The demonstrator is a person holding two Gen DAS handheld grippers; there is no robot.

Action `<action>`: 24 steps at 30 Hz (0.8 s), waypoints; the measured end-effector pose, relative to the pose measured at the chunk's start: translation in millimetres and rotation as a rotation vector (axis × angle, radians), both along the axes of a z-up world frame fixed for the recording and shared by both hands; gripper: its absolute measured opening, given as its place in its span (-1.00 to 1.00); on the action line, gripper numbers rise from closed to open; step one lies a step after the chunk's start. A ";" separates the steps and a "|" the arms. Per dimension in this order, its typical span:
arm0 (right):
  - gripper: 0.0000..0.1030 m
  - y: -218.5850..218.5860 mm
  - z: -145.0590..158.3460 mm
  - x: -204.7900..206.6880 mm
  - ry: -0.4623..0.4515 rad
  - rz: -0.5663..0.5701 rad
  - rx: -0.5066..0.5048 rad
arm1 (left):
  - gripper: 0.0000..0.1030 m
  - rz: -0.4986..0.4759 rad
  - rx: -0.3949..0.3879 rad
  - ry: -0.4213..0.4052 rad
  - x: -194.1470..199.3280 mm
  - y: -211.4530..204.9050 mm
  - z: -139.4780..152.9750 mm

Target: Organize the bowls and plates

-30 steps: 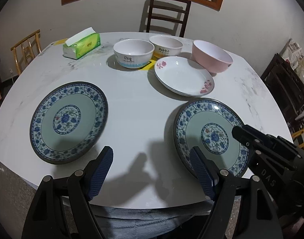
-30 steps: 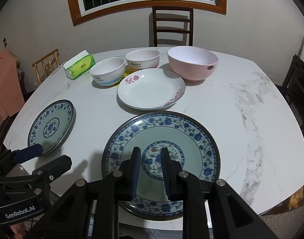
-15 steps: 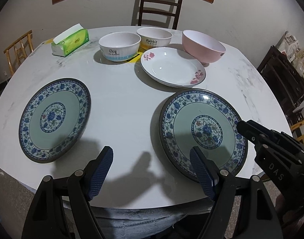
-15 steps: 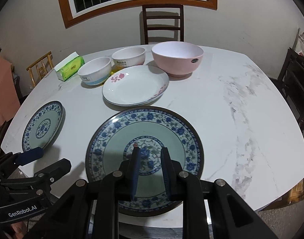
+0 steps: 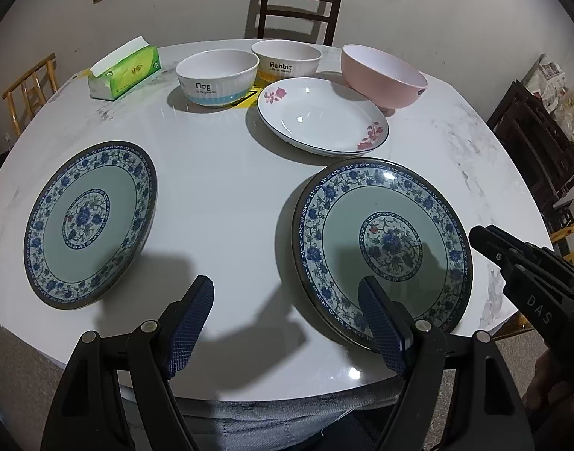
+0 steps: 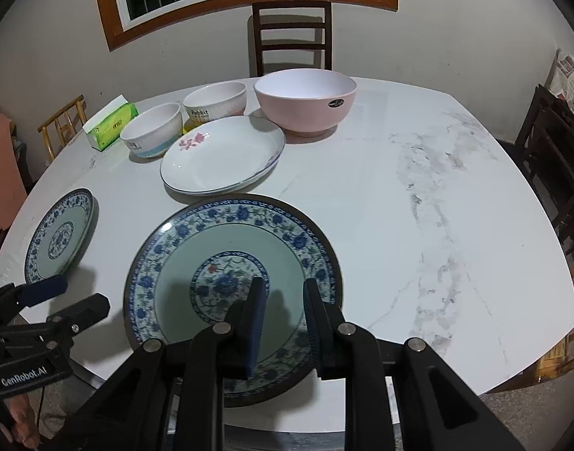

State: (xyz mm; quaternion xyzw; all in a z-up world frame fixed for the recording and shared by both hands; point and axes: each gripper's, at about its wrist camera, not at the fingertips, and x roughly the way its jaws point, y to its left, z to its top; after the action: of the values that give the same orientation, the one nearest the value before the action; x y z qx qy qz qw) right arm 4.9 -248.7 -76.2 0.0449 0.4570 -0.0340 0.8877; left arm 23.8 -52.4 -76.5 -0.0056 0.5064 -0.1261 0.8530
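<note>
The blue-patterned plate [image 5: 384, 244] lies flat on the marble table [image 5: 219, 188] at the lower right of the left wrist view. Its twin [image 5: 87, 221] sits at the lower left, well apart. A white rose plate [image 5: 321, 116] lies just above, and a "Dog" bowl [image 5: 217, 77], a "Rabbit" bowl [image 5: 287, 58], a pink bowl [image 5: 381, 75] and a tissue pack [image 5: 125, 69] stand along the top. Both patterned plates fill more of the frame than a second ago, so the left gripper [image 5: 285, 285] has closed in. Its jaws stand wide and empty, and its right finger overlaps the near rim of the right-hand plate. The right gripper [image 5: 492, 248] pokes in at the right edge, beside that rim. In the right wrist view the same plate [image 6: 211, 248] has slid left and down under the right gripper [image 6: 284, 285]. Only this view shows that gripper's jaws narrow, with a slim gap and nothing in it, over the plate's centre. The left gripper [image 6: 80, 295] shows at the lower left. Nothing is stacked yet, so I judge this an approach, likely toward lifting one patterned plate onto the other.
</note>
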 end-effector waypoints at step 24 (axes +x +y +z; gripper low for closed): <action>-0.59 -67.9 -29.4 15.6 0.104 0.001 0.282 | 0.46 -0.021 -0.211 0.145 28.4 8.7 -17.6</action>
State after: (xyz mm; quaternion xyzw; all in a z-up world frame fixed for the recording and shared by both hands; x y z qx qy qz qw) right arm 20.5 -316.5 -105.5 0.1671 0.5028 0.0289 0.8476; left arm 52.2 -43.7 -94.1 -0.0989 0.5507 -0.1867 0.8075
